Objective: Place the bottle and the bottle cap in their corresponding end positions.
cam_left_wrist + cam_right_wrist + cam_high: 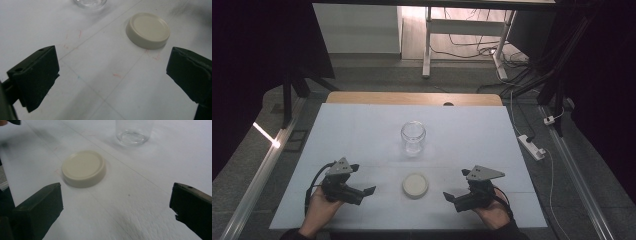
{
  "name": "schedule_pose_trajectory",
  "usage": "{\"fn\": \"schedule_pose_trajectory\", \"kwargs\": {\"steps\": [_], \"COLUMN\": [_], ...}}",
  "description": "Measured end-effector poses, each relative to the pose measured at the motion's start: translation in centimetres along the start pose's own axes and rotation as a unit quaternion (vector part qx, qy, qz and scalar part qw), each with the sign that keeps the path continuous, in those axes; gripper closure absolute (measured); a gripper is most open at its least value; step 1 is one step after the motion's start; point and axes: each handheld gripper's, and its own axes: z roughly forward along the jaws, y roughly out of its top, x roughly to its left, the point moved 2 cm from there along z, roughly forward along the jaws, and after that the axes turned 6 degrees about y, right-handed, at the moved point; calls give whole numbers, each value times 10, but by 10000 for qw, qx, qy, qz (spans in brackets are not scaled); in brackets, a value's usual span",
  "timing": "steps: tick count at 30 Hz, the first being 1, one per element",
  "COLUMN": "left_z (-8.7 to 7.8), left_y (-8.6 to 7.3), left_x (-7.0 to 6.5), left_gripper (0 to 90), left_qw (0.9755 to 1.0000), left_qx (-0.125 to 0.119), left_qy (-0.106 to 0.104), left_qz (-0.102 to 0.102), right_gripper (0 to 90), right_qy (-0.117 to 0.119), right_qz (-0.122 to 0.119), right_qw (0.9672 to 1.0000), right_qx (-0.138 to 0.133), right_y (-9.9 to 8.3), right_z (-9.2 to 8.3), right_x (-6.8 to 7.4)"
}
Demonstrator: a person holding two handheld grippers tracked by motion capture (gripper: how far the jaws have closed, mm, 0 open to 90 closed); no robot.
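So, a white sheet (362, 135) is spread over a wooden table (412, 98), and two things are set on it along the middle line. A clear glass jar (413, 137) is stood upright near the centre with its mouth open, and a round cream lid (415, 185) is laid flat on the sheet nearer the person, apart from the jar.

The left gripper (362, 185) is held low over the sheet to the left of the lid, with a hand (319, 212) wrapped round its back end and a cable looped off to its side. Its jaws are spread wide, nothing is caught between them, and they are pointed inward toward the lid. In the left gripper view the lid (148, 30) is seen past the jaws, up and to the right, with the base of the jar (90, 3) cut off at the top edge. Faint pencil lines and a few reddish marks can be made out on the sheet there.

The right gripper (454, 196) is mirrored on the other side of the lid, gripped by the other hand (494, 212). Its jaws are also wide apart and empty. In the right gripper view the lid (83, 168) is found ahead and to the left, the jar (133, 132) farther back. Neither gripper is touching the lid.
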Motion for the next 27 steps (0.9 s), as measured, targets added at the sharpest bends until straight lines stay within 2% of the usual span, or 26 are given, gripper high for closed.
{"fn": "schedule_pose_trajectory", "kwargs": {"steps": [10, 18, 27], "left_z": [-27, -44, -57], "left_y": [-32, -53, -69], "left_x": [3, 3, 5], "left_gripper": [0, 0, 0], "left_qw": [9994, 9984, 9970], "left_qx": [54, 115, 134], "left_qy": [190, 355, 499], "left_qz": [-275, -417, -580], "right_gripper": [0, 0, 0], "right_qy": [-436, -825, -1050], "right_qz": [267, 394, 659], "right_qw": [9987, 9957, 9920], "right_qx": [31, 148, 244], "right_y": [-20, -36, -52], "right_z": [-25, -44, -62], "right_x": [-9, -13, -16]}}
